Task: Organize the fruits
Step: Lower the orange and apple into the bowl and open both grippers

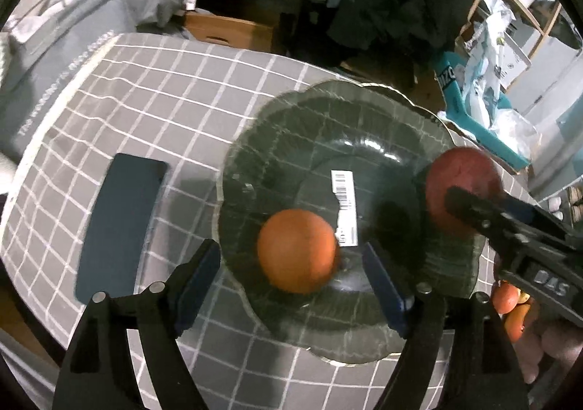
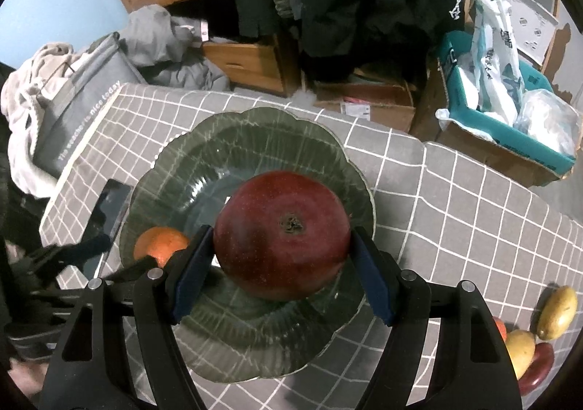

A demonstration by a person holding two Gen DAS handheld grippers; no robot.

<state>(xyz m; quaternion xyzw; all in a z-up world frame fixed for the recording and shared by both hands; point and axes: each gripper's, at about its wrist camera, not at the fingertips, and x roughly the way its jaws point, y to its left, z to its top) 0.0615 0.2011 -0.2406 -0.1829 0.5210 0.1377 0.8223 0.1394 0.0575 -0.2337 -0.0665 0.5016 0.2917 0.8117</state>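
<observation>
A dark green scalloped glass plate [image 1: 328, 111] [image 2: 255, 140] sits on the grey checked tablecloth. An orange [image 1: 297, 251] [image 2: 162, 244] lies in the plate. My left gripper [image 1: 293, 271] is open, its fingers on either side of the orange and apart from it. My right gripper [image 2: 280, 264] is shut on a dark red apple [image 2: 280, 233] and holds it above the plate; the apple also shows in the left wrist view [image 1: 462, 184].
A dark phone [image 1: 120, 227] lies left of the plate. Several fruits [image 2: 539, 333] lie at the right on the cloth. A white barcode label [image 1: 344, 202] shows through the plate. Boxes, clothes and a teal box [image 2: 503, 129] stand beyond the table edge.
</observation>
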